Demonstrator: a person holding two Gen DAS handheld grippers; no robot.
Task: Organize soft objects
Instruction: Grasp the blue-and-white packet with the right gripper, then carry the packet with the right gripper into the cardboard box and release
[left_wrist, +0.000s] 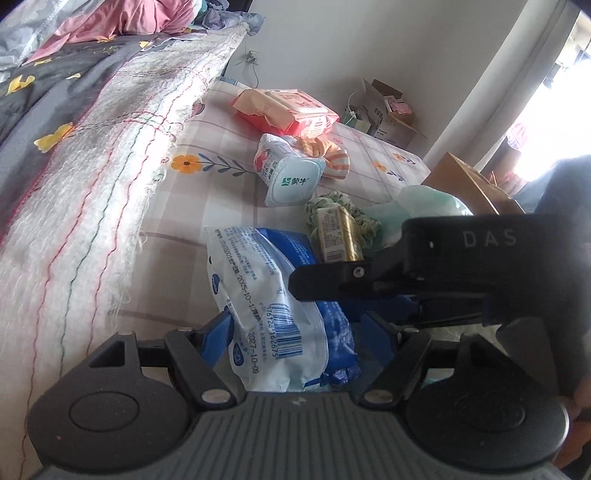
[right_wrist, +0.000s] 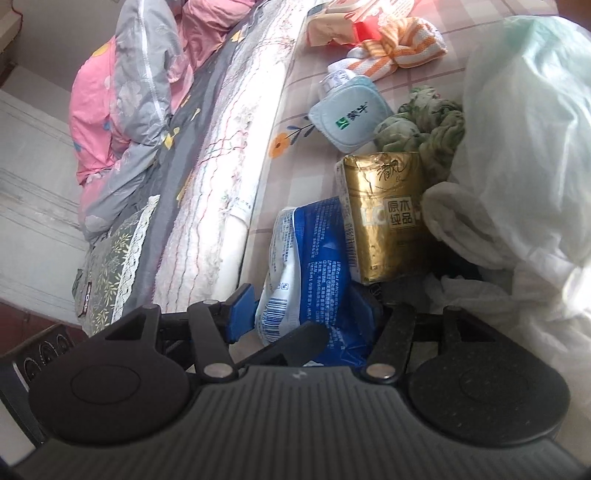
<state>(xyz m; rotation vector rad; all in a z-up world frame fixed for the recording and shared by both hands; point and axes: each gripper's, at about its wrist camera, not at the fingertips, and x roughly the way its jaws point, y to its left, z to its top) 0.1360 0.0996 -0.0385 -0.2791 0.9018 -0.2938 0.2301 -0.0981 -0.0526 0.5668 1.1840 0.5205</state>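
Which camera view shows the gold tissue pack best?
The right wrist view: the gold tissue pack faces the camera there, large, with its printed label in full sight. In the left wrist view the same pack looks smaller, and the right gripper hides its lower end.

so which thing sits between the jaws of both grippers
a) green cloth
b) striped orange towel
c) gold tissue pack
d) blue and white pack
d: the blue and white pack lies between the blue fingers in both wrist views, the gold tissue pack just beyond it.
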